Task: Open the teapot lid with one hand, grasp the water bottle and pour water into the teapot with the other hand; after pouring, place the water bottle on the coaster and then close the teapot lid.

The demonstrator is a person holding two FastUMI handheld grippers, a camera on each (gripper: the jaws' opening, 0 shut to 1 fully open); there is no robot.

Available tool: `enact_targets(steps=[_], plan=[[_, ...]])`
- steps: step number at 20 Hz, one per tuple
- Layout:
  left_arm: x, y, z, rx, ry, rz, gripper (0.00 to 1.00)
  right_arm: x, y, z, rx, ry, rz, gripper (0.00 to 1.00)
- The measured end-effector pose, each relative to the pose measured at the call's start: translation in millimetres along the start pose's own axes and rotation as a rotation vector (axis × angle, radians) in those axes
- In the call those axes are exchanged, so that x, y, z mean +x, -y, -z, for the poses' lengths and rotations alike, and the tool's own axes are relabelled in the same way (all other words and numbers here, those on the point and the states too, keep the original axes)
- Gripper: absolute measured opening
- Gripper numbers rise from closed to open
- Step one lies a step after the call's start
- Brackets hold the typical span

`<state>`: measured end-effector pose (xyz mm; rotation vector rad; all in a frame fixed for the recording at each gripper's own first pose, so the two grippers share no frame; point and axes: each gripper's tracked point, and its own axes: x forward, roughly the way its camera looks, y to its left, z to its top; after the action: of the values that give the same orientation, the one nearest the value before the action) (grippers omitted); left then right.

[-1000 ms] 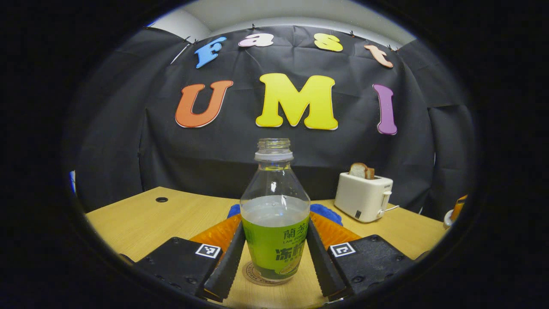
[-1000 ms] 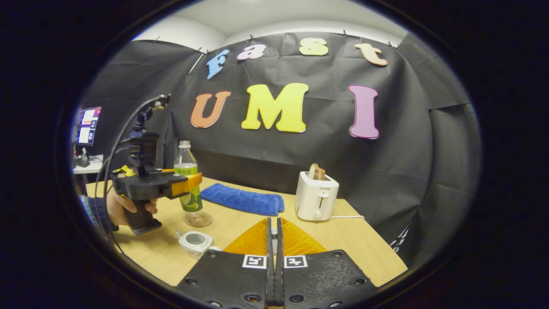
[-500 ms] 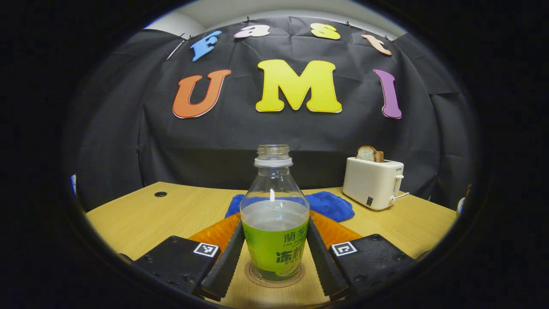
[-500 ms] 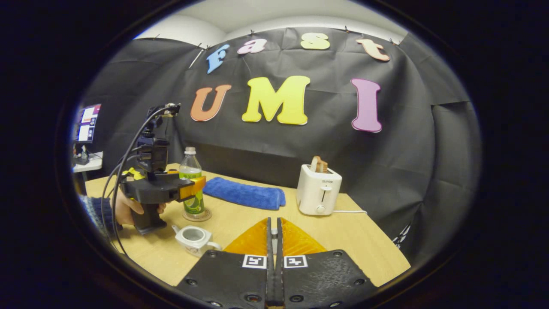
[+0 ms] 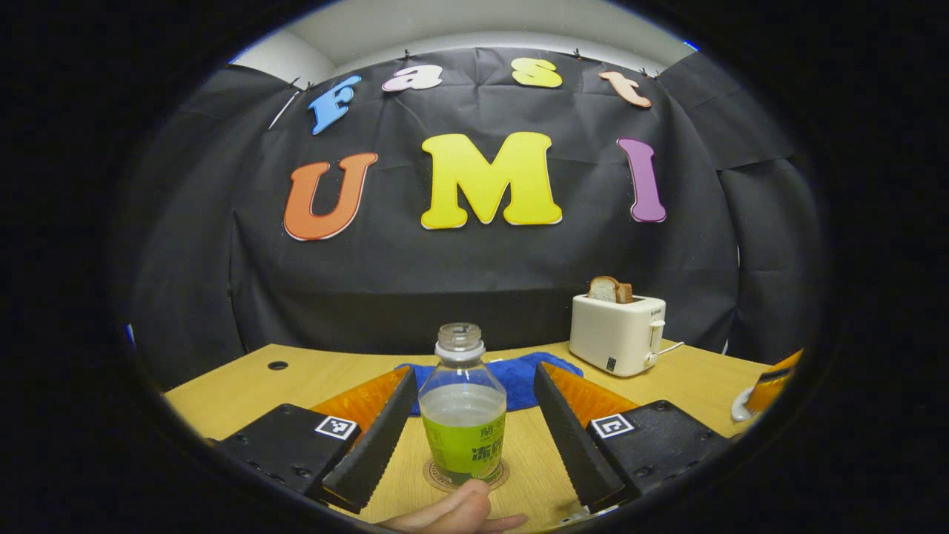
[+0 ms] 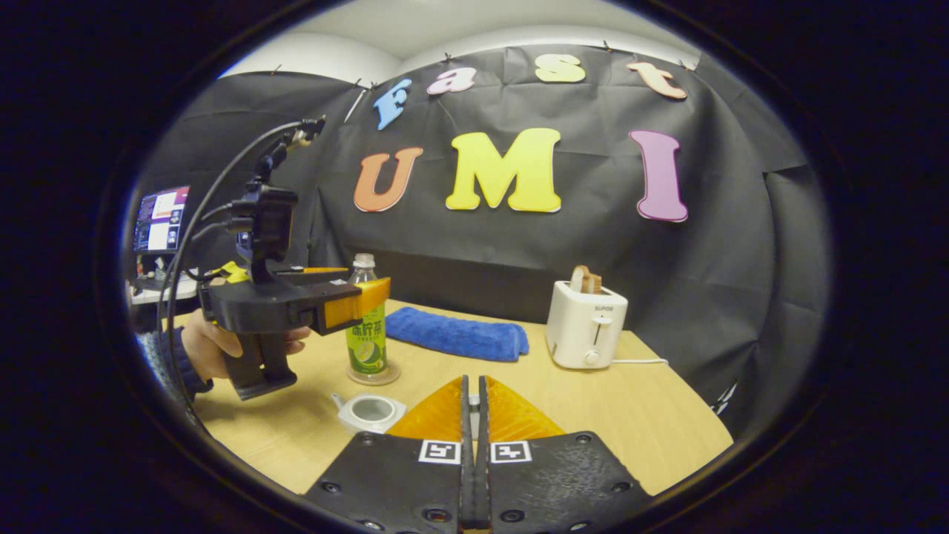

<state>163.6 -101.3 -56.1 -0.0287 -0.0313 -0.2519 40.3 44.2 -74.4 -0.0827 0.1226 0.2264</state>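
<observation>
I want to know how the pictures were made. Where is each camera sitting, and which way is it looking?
Left gripper view: rides on the left gripper, looking forward over its open fingers at the water bottle on the coaster; a fingertip shows at the bottom.
Right gripper view: rides on the right gripper, fingers closed together, looking across the table at the open teapot, with the person's hand holding the left gripper.
Both show: bottle, blue towel, toaster.

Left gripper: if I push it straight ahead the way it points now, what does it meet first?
The water bottle on its coaster, standing between the open left gripper fingers; depth is hard to judge.
</observation>
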Motion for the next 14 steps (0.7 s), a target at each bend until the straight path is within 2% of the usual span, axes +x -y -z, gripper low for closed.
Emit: enact_targets(steps=[3, 6, 9, 14], plan=[[-16, -2, -30, 0.015, 0.052, -0.001, 0.98, 6, -26, -1, 0.058, 0.038, -0.091, 0.00], [-43, -6, -59, -0.029, 0.103, 0.000, 0.98, 20, -48, 4, 0.110, 0.037, -0.162, 0.00], [-71, -15, -76, -0.089, 0.132, -0.003, 0.98, 33, -55, 7, 0.106, 0.017, -0.155, 0.00], [-114, -38, -73, -0.064, 0.108, -0.074, 0.98, 44, -73, 9, 0.142, 0.009, -0.181, 0.00]])
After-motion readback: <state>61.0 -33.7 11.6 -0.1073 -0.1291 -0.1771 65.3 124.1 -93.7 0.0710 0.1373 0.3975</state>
